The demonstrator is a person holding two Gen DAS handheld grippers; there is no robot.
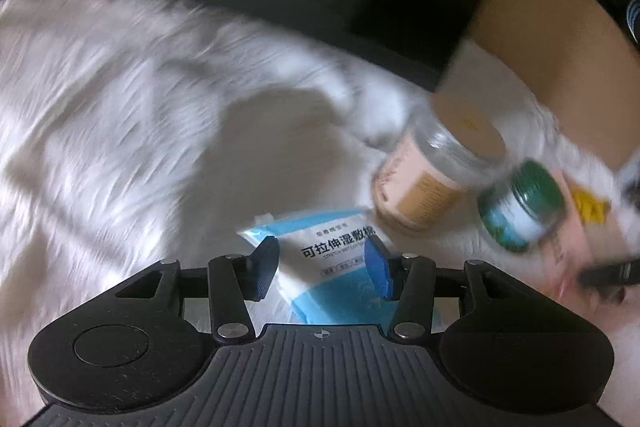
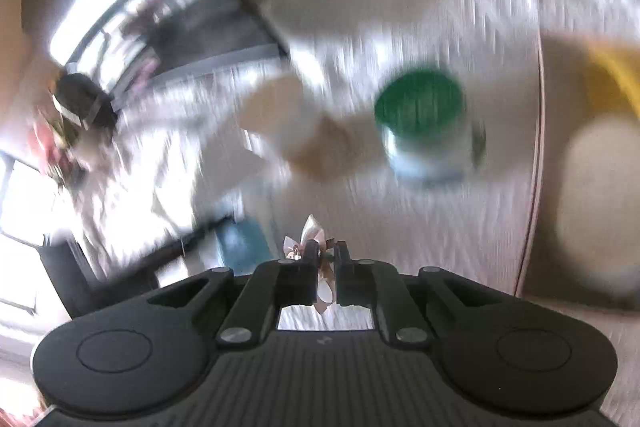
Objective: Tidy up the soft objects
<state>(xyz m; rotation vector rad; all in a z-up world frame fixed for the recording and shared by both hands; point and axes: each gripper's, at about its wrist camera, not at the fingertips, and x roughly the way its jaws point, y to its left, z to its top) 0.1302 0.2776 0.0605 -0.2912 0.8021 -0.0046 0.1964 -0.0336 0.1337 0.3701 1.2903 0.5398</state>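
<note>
Gripping a blue-and-white pouch point(image 1: 340, 259) between the left tongs point(image 1: 322, 267), pads set against its two sides at a middling width, just above white fluffy bedding point(image 1: 120, 107). Pinching a thin crumpled pinkish wrapper point(image 2: 320, 267) in the right tongs point(image 2: 325, 253), jaws drawn almost together on it, held up over the same white bedding. Sitting just beyond the pouch: a clear jar with a tan lid point(image 1: 436, 171) and, beside it, a smaller jar with a green lid point(image 1: 524, 207), both tilted on the soft surface; further right, a pink packet with a yellow patch point(image 1: 584, 227). Blurred heavily in both views, so finer detail not readable. Likely risks from here: pouch slipping out, being slick, soft and caught only near one end; wrapper sliding free, being flimsy and gripped by little more than an edge; jars knocked over or rolled by a careless sweep, standing as close as they do and unsteady on plush fabric. Where either soft item should go not shown. Slower, steadier carrying advisable.
</note>
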